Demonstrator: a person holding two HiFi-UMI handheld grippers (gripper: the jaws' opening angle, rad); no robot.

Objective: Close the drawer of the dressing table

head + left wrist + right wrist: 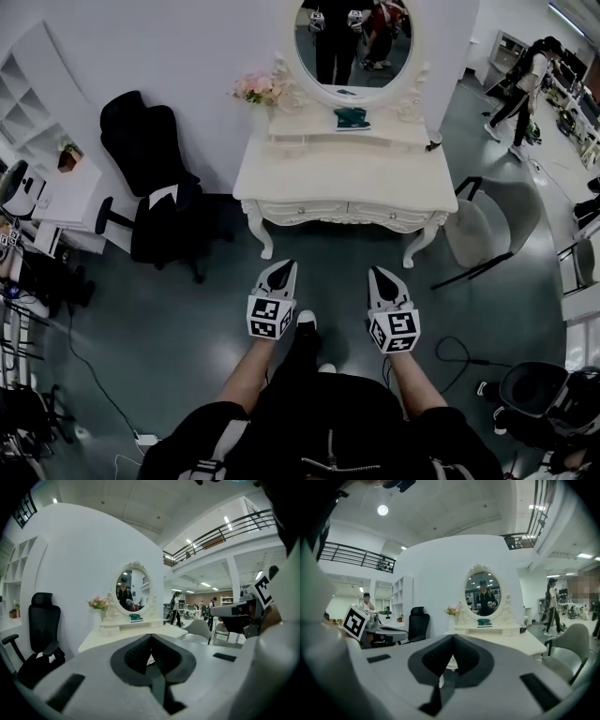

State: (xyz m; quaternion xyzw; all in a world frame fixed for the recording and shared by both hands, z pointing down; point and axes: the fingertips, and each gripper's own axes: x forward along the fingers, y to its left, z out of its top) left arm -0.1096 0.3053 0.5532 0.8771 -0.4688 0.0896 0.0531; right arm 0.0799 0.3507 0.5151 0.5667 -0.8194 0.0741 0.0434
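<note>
The person held a left hand-held gripper [286, 265] and a right hand-held gripper [376, 271] side by side over the dark green floor [328, 251], both aimed at the bench [347, 173], a white dressing table against the white wall. Both stood well short of it. In the left gripper view the dark pads of the left hand-held gripper [151, 641] met at their tips with nothing between them. The right gripper view showed the right hand-held gripper [452, 641] pressed together and empty in the same way. The two drawer fronts [300, 213] ran along the carved apron under the bench top, facing the person. From the head view I could not tell whether either drawer stood out from the frame. An oval mirror [354, 42] rose at the back of the bench, reflecting the person. Pink flowers [258, 87] sat at its left, and a teal item [352, 117] lay on the low shelf below the glass. A black office chair [150, 187] stood just left of the bench, a grey chair [492, 220] just right of it. Another person [525, 84] stood far off at the upper right.
</note>
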